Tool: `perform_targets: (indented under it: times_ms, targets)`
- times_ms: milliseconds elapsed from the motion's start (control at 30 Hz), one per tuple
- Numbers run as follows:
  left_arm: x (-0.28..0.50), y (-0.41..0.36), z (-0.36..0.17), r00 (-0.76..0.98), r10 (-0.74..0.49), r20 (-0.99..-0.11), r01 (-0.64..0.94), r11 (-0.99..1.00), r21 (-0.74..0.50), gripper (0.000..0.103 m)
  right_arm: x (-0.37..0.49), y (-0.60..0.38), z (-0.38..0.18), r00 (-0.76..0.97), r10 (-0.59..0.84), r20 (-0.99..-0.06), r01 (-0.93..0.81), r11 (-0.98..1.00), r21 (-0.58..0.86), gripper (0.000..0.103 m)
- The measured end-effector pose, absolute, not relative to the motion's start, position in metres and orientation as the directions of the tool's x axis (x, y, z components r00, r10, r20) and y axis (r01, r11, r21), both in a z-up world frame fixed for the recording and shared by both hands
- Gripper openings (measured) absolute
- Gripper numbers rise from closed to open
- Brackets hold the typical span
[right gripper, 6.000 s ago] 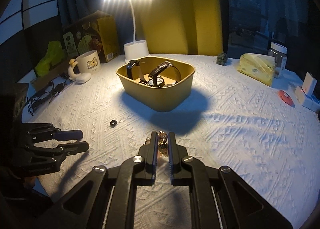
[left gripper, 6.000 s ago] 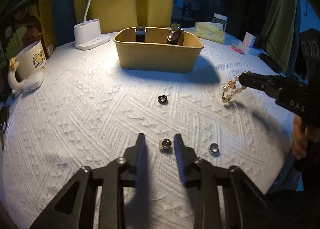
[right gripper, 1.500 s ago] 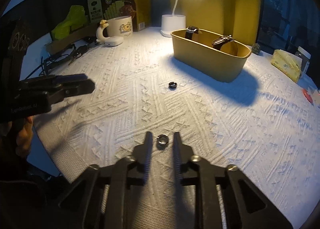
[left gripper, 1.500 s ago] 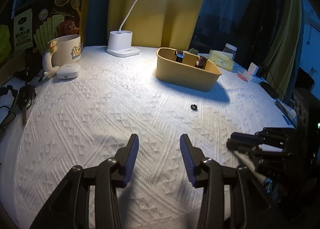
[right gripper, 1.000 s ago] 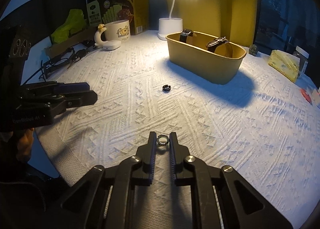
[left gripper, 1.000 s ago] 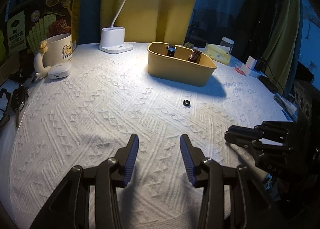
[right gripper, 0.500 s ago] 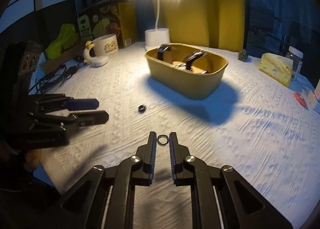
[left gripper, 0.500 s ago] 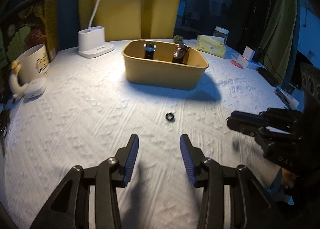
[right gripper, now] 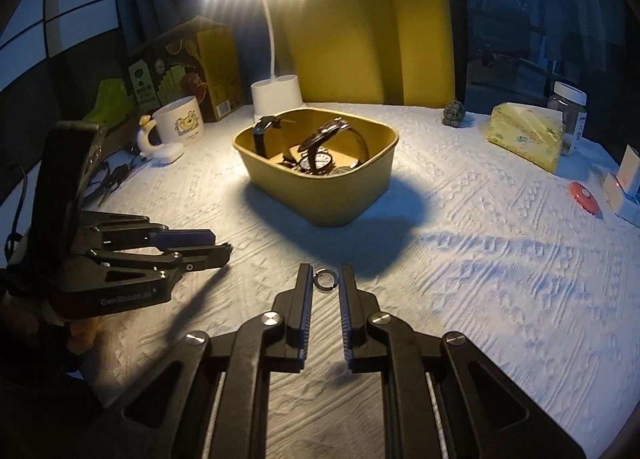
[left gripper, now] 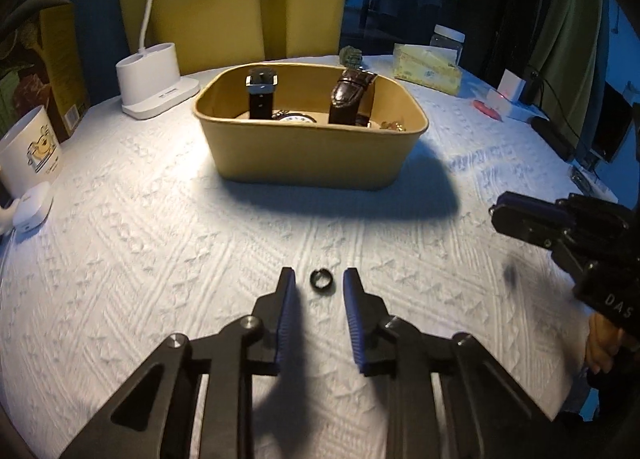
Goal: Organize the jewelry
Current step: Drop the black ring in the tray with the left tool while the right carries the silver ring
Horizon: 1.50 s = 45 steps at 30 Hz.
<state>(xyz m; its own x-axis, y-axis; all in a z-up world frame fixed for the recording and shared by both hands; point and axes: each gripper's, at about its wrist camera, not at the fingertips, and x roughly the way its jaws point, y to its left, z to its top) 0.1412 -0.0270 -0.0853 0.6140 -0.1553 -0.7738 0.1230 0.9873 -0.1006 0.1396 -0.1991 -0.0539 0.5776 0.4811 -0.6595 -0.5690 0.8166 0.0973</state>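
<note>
A tan box [left gripper: 312, 155] holds two watches, a pocket watch and other jewelry; it also shows in the right wrist view [right gripper: 320, 195]. A dark ring [left gripper: 321, 281] lies on the white cloth between the fingers of my open left gripper [left gripper: 318, 287], not touching them. My right gripper [right gripper: 325, 279] is shut on a silver ring [right gripper: 326, 279] and holds it above the cloth in front of the box. The right gripper shows at the right of the left wrist view [left gripper: 560, 227]. The left gripper shows at the left of the right wrist view [right gripper: 192, 247].
A white lamp base [left gripper: 156, 87], a mug [left gripper: 28, 155] and a white earbud case [left gripper: 30, 207] stand at the left. A snack box [right gripper: 192, 67], yellow tissue pack [right gripper: 524, 135], jar [right gripper: 568, 107] and small items line the back and right.
My left gripper has moved forward so the dark ring now lies between its fingers. My right gripper still holds the silver ring and has moved closer to the box.
</note>
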Motion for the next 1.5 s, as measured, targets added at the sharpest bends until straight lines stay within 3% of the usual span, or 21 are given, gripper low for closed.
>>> perform_targets:
  times_ms: [133,933,1367,1433,1500]
  targets:
    - [0.147,-0.033,-0.086,0.609,-0.143,-0.78,0.127,0.989,-0.082,0.012,0.145,-0.203,-0.05,0.583,0.49,-0.648,-0.571,0.815,0.102,0.012]
    - [0.177,0.006,-0.029,0.739,-0.117,-0.663,0.095,0.993,-0.07,0.012,0.192,-0.183,-0.008,0.636,0.508,-0.581,-0.593,0.803,0.054,0.012]
    - [0.217,0.031,-0.03,0.749,-0.15,-0.645,0.093,0.988,-0.121,0.012,0.232,-0.155,-0.002,0.63,0.515,-0.581,-0.607,0.793,0.044,0.012]
    - [0.22,0.035,-0.031,0.746,-0.143,-0.65,0.08,0.989,-0.125,0.014,0.24,-0.147,-0.001,0.625,0.523,-0.58,-0.616,0.786,0.045,0.012]
    - [0.221,0.041,-0.031,0.751,-0.144,-0.644,0.069,0.988,-0.14,0.024,0.248,-0.14,-0.001,0.619,0.529,-0.58,-0.624,0.78,0.045,0.012]
